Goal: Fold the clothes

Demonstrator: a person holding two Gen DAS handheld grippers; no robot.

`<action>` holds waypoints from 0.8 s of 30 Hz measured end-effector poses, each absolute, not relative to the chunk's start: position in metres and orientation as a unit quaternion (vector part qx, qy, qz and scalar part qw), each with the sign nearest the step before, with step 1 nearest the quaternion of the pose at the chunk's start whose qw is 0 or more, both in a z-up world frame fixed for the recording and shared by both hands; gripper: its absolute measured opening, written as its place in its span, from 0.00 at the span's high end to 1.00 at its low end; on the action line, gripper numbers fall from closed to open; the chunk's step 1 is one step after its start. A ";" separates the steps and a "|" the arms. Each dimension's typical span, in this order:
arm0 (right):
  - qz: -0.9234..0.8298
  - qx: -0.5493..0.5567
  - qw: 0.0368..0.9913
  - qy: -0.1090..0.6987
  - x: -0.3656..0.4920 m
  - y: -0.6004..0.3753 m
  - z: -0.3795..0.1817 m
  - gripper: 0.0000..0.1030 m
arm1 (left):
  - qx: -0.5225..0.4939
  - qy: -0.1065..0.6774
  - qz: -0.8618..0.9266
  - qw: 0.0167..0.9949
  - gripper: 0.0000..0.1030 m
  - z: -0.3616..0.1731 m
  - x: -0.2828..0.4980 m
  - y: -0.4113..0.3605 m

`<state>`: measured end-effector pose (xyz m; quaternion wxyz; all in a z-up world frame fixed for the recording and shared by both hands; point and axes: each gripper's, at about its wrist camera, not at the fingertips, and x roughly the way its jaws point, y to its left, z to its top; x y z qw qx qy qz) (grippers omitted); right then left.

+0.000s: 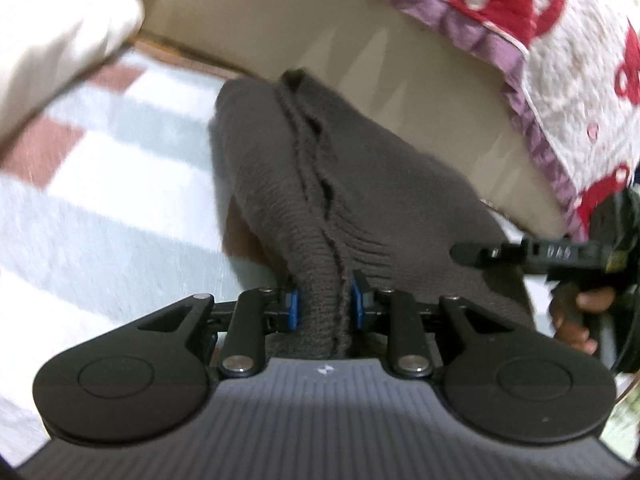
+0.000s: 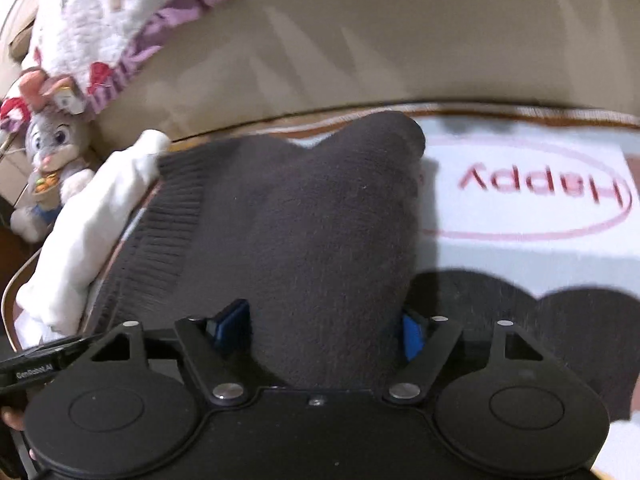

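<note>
Sweater [image 1: 360, 184] hem bunched between our left gripper [image 1: 324, 300] pads, pinched tight; our right gripper [image 2: 320, 332] jaws spread wide, grey knit mounded between them.

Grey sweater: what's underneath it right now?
The grey sweater lies on a blanket printed "Happy". Anything else beneath the knit is covered and cannot be seen.

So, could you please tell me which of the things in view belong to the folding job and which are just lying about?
Belonging to the job:
- dark grey knitted garment
- left gripper, shut on a fold of its ribbed edge
- right gripper, jaws wide, knit lying between them

Just lying about:
- white cloth
- plush rabbit
- quilted blanket with red shapes
- "Happy" mat under the garment
</note>
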<state>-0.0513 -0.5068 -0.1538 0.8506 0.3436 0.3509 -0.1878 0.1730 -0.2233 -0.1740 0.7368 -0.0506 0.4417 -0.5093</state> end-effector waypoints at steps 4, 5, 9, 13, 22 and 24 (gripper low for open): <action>-0.186 0.319 0.868 0.333 -0.052 -0.491 -0.148 0.44 | -0.007 0.401 -0.497 0.770 0.81 -0.163 0.154 -0.225; -0.187 0.298 0.877 0.328 -0.052 -0.483 -0.140 0.45 | 0.008 0.383 -0.495 0.779 0.81 -0.158 0.146 -0.225; -0.182 0.240 0.905 0.300 -0.052 -0.448 -0.105 0.51 | 0.040 0.341 -0.491 0.801 0.83 -0.143 0.125 -0.222; -0.171 0.207 0.920 0.285 -0.050 -0.428 -0.074 0.53 | 0.017 0.341 -0.491 0.801 0.83 -0.133 0.125 -0.207; -0.117 0.197 0.939 0.256 -0.046 -0.398 -0.026 0.53 | -0.039 0.297 -0.467 0.832 0.84 -0.084 0.116 -0.147; -0.119 0.176 0.940 0.266 -0.045 -0.386 -0.022 0.53 | -0.043 0.300 -0.468 0.830 0.84 -0.082 0.110 -0.145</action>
